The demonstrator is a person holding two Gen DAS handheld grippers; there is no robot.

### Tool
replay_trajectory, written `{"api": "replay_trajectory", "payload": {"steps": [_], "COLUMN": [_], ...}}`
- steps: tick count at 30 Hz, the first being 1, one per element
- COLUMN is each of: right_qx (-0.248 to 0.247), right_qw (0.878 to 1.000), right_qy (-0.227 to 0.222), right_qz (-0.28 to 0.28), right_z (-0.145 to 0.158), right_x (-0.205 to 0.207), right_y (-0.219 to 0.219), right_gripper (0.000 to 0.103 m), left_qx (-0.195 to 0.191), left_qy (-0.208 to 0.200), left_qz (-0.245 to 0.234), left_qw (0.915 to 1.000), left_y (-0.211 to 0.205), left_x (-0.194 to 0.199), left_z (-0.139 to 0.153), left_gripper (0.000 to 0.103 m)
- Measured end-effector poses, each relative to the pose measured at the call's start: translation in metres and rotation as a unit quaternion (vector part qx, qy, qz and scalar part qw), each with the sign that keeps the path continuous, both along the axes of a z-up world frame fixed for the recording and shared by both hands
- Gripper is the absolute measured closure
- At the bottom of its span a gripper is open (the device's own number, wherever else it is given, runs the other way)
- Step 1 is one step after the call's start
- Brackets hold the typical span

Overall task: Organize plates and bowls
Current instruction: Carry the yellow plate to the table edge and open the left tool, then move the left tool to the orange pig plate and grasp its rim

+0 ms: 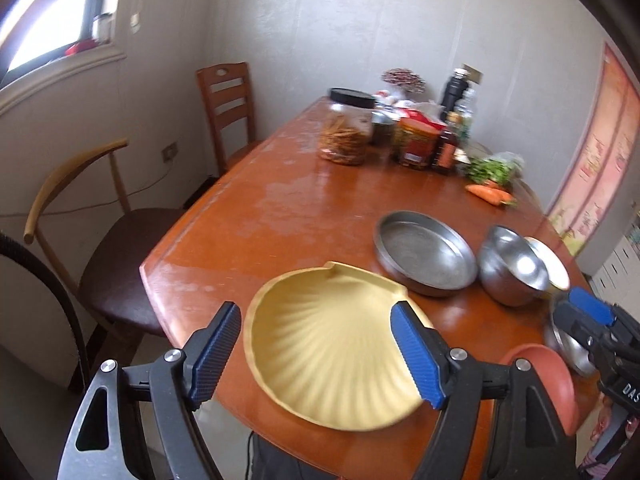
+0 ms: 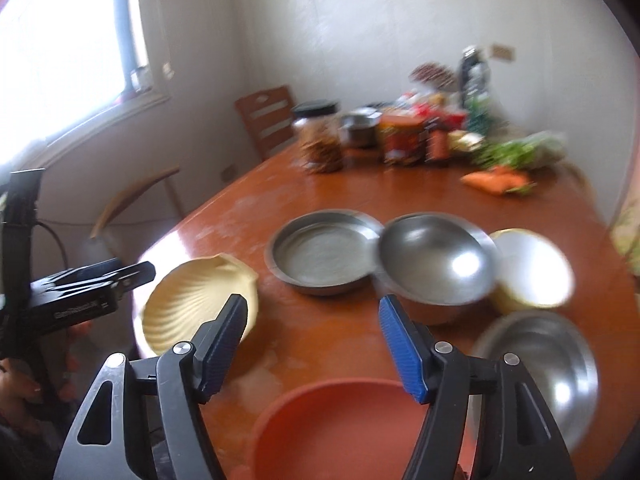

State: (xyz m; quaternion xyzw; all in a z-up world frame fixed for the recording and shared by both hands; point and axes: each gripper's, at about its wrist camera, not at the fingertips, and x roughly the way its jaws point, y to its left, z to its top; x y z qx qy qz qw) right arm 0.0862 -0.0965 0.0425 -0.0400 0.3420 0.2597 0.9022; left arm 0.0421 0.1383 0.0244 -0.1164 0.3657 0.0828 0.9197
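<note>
Plates and bowls are seen spread over the near end of the table (image 1: 248, 184). In the left wrist view, the shell-shaped yellow plate (image 1: 328, 344) lies at the near edge, apparently overhanging it, between the wide-open pads of the left tongs (image 1: 316, 356), which grip nothing; a careless nudge could probably tip it off the table. Beyond it stand the flat metal pan (image 1: 424, 256) and a steel bowl (image 1: 512, 272) resting against a white-lined bowl (image 1: 550, 264), mostly hidden behind it. The red plate (image 1: 540, 380) and another steel bowl are largely covered by the right tongs (image 1: 592, 316) at the frame's edge. In the right wrist view, heavily blurred, the right tongs (image 2: 312, 352) are held open and empty above the red plate (image 2: 340, 432), whose near rim is cut off. The steel bowl (image 2: 436, 260) appears tilted against its neighbour and might slide or clatter if bumped. Whether the lower steel bowl (image 2: 548, 372) is one or a nested pair cannot be made out.
</note>
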Motion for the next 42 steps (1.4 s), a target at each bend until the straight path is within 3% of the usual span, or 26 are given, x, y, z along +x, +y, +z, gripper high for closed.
{"api": "replay_trajectory", "payload": {"steps": [7, 12, 19, 31, 42], "right_qx": [-0.015, 0.0, -0.012, 0.01, 0.036], "right_qw": [0.998, 0.997, 0.995, 0.993, 0.991], "right_qy": [-0.041, -0.023, -0.029, -0.001, 0.091], "right_qz": [-0.052, -0.073, -0.091, -0.115, -0.087], "right_z": [0.016, 0.016, 0.021, 0.016, -0.032], "right_x": [-0.029, -0.041, -0.067, -0.086, -0.082], "right_y": [-0.051, -0.087, -0.117, -0.159, -0.147], "right_gripper": [0.028, 0.028, 0.027, 0.027, 0.027], "left_qx": [0.001, -0.001, 0.013, 0.018, -0.004], "left_qy": [-0.01, -0.008, 0.002, 0.015, 0.059], "left_qz": [-0.068, -0.122, -0.167, -0.172, -0.179], "left_qw": [0.9976, 0.9924, 0.9859, 0.9849, 0.982], "left_y": [-0.06, -0.1, -0.142, -0.15, -0.148], "left_x": [-0.005, -0.005, -0.01, -0.018, -0.011], "left_z": [0.01, 0.015, 0.012, 0.006, -0.027], "left_gripper": [0.026, 0.026, 0.026, 0.025, 0.025]}}
